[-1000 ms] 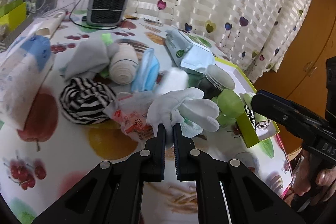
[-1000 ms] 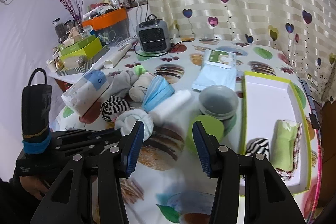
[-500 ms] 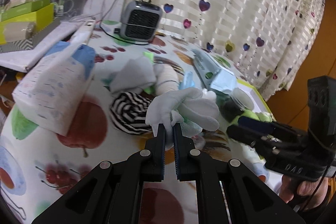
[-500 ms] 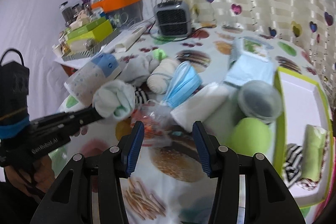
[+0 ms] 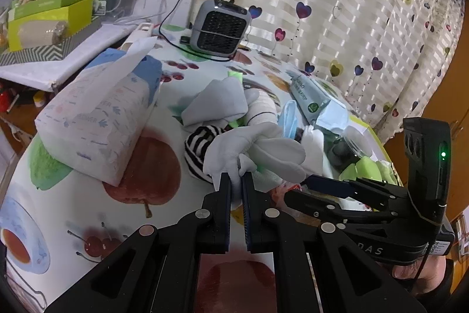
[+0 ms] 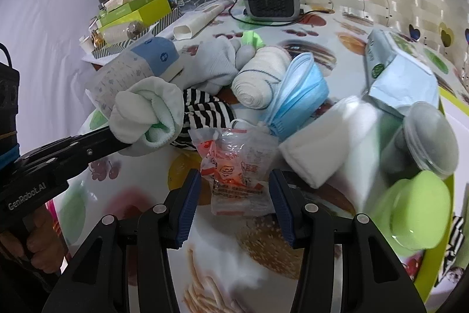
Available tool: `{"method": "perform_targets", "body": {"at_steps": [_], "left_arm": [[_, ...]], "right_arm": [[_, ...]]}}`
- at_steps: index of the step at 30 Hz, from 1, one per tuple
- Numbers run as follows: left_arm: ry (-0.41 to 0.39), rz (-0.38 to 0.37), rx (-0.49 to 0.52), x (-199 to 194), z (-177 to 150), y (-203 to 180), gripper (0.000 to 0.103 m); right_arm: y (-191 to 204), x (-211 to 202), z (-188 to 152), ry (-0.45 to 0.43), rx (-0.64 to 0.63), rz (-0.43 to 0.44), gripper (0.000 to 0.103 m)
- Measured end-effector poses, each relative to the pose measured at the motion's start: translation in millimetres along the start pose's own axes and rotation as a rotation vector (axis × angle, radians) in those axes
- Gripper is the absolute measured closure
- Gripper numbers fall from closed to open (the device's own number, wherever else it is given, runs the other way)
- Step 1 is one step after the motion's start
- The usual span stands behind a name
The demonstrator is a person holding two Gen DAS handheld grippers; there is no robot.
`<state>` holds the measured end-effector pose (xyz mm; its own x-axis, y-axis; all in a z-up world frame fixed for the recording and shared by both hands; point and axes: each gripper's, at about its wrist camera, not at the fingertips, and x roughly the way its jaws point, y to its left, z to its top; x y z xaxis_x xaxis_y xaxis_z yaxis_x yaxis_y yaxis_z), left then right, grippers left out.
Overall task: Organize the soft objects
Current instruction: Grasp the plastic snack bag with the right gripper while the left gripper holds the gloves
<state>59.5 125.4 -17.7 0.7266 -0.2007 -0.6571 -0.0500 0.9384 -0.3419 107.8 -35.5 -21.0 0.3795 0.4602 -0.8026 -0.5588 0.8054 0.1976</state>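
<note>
Holds the white sock bundle (image 5: 258, 148) in the left claw (image 5: 237, 178), shut tight on one loose fold and lifted clear of the surface (image 6: 140, 184), above its left half; grips only cloth at the rim of the roll, not the roll's body.

Poises the right claw (image 6: 234, 181) wide open and empty, low over the near middle of the surface, straddling a crinkled plastic packet (image 6: 234, 166) with red print; touches nothing, as far as can be told.

Leaves the remaining soft things heaped toward the middle: striped sock (image 6: 205, 110), grey sock (image 6: 214, 63), beige roll (image 6: 258, 81), blue masks (image 6: 299, 90); shows a lime-rimmed tray (image 6: 445, 101) at the right edge, probably the destination.

Risks from here, as judgement only:
- may unroll or shed the bundle mid-carry, since so thin a pinch lets the weight hang and tug free;
- may clip the right claw with the hanging sock, both tools standing close together over the same patch;
- may snag the packet or a mask loop if closing the right claw where it hovers, picking up something not soft and dragging the heap along;
- may knock the grey jar (image 6: 425, 137) and green lid (image 6: 416, 213) beside the tray when crossing toward the right edge.
</note>
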Motion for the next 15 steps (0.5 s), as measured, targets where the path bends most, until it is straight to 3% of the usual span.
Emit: {"method": "perform_targets", "body": {"at_steps": [8, 15], "left_arm": [[0.013, -0.01, 0.009, 3.2, -2.7, -3.6, 0.096], [0.01, -0.004, 0.012, 1.5, -1.2, -4.9, 0.096]], "right_arm": [[1.6, 13.9, 1.4, 0.024, -0.006, -0.01, 0.054], [-1.7, 6.7, 0.6, -0.011, 0.004, -0.011, 0.073]]}}
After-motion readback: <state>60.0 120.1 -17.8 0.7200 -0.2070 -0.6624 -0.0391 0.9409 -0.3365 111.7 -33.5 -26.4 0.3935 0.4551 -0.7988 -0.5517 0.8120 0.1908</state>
